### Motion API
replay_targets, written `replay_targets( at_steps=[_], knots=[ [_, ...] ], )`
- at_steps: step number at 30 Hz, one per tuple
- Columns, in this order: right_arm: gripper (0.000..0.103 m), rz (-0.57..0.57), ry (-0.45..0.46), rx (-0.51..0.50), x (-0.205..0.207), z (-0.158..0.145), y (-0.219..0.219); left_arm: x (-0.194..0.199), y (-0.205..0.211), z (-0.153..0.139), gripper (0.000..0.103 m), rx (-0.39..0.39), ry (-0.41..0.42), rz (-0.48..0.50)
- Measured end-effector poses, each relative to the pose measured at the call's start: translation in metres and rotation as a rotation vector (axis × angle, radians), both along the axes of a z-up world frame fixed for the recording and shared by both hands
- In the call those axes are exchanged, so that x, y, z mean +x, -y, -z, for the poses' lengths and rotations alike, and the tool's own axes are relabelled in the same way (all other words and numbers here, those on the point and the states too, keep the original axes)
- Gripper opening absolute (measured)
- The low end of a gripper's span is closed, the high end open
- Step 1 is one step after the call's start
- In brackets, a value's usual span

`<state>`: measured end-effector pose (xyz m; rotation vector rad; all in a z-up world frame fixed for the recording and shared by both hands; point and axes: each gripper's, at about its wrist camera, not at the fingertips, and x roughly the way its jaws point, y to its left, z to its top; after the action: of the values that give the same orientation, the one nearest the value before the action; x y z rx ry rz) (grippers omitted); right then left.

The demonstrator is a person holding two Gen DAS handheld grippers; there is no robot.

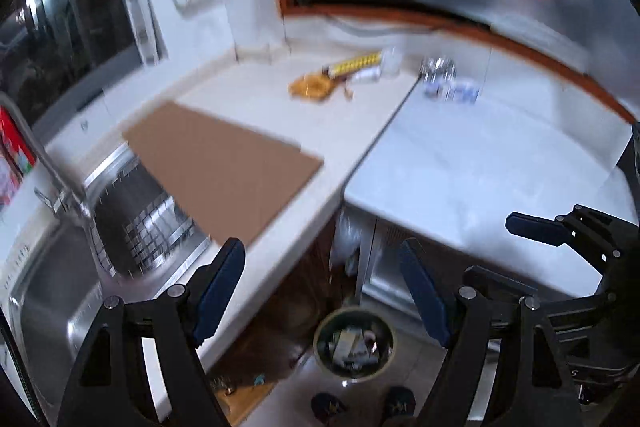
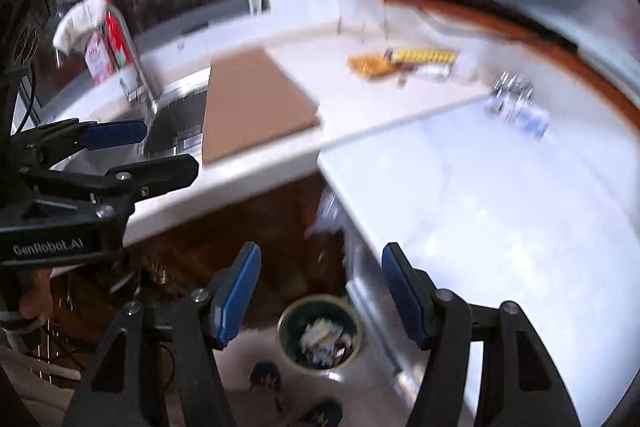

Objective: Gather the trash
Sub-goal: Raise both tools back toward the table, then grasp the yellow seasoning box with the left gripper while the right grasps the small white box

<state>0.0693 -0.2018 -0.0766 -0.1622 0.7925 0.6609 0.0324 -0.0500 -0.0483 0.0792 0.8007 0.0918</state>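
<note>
Both grippers hang above the floor bin, angled down toward it: the left gripper and the right gripper each stand spread with nothing between the blue pads. The bin already holds crumpled scraps, which suggests a drop there. More trash waits at the far side of the counter: an orange wrapper beside a yellow box, and foil further right. A cardboard sheet partly covers the sink on the left.
</note>
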Motion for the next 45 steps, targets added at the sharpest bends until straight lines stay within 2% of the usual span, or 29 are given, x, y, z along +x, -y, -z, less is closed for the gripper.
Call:
replay_targets(
  at_steps=[4,12,18,22,27,34,42,43,45],
  knots=[
    [0.064,0.025,0.063,0.035,0.009,-0.026,0.015,0.007,0.015,-0.034,0.078,0.063,0.051,0.035],
    [0.064,0.083,0.180,0.035,0.042,-0.067,0.044,0.060,0.031,-0.070,0.078,0.106,0.037,0.095],
    [0.064,0.124,0.205,0.011,0.086,-0.079,0.063,0.126,0.025,-0.081,0.078,0.129,0.016,0.130],
    [0.064,0.182,0.194,-0.030,0.127,-0.079,0.071,0.189,0.021,-0.080,0.078,0.166,-0.012,0.176],
    [0.064,0.267,0.144,-0.053,0.176,-0.074,0.078,0.275,0.016,-0.054,0.078,0.181,-0.100,0.241],
    [0.064,0.361,0.069,-0.118,0.242,-0.045,0.077,0.381,0.019,0.016,0.078,0.219,-0.195,0.299],
    [0.064,0.404,0.028,-0.155,0.285,-0.015,0.068,0.455,0.023,0.077,0.077,0.237,-0.243,0.314],
    [0.064,0.403,0.019,-0.160,0.289,-0.011,0.067,0.462,0.023,0.085,0.076,0.244,-0.254,0.316],
    [0.064,0.401,0.015,-0.177,0.296,-0.005,0.065,0.473,0.023,0.095,0.066,0.232,-0.278,0.322]
  ],
)
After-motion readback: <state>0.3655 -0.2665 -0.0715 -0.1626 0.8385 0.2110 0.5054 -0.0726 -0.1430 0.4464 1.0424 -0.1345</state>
